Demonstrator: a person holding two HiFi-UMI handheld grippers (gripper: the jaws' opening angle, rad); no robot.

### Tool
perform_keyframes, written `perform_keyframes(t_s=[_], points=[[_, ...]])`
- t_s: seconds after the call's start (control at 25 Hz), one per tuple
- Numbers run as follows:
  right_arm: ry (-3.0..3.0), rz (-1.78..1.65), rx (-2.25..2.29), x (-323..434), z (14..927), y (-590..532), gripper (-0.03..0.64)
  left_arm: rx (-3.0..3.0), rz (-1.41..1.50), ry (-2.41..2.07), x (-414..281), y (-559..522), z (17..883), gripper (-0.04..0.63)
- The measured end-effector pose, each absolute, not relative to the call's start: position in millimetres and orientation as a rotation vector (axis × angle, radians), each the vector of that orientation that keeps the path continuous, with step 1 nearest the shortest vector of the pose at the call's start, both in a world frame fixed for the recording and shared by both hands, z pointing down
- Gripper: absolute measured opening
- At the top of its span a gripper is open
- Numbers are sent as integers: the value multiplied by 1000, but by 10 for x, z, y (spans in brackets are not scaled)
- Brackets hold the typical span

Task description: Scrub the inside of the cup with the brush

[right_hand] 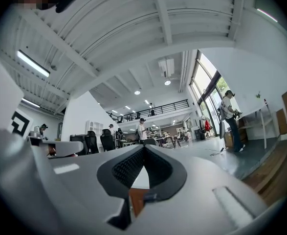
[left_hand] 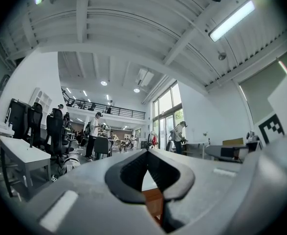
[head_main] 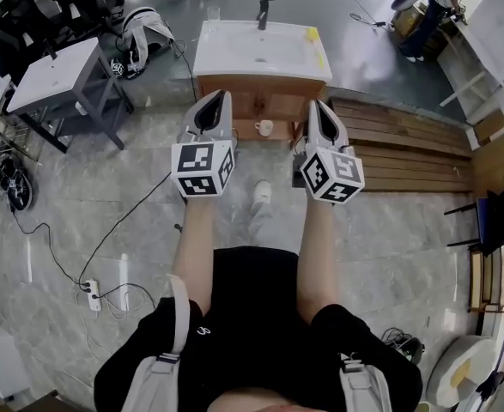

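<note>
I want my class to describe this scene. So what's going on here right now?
A person stands facing a white sink on a wooden cabinet, with a gripper in each hand held out towards it. The left gripper and the right gripper are both shut with nothing between the jaws. A white cup sits low in front of the cabinet, untouched. No brush is in either gripper, so the scrubbing has not begun.
</note>
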State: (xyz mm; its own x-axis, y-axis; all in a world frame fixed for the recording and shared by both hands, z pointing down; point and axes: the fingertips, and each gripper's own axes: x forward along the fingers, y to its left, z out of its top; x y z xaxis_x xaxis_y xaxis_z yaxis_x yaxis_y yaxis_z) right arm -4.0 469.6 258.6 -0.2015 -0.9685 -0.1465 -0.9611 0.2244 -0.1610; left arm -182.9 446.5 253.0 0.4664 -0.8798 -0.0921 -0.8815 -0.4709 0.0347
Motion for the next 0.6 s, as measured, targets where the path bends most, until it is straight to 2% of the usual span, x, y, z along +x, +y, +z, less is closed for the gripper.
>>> perform_keyframes(t_s=[0.6], points=[[2253,-116,-1896,653,2773,3575,-2,-2717,190,1625,-1312,3310,2732,-2]])
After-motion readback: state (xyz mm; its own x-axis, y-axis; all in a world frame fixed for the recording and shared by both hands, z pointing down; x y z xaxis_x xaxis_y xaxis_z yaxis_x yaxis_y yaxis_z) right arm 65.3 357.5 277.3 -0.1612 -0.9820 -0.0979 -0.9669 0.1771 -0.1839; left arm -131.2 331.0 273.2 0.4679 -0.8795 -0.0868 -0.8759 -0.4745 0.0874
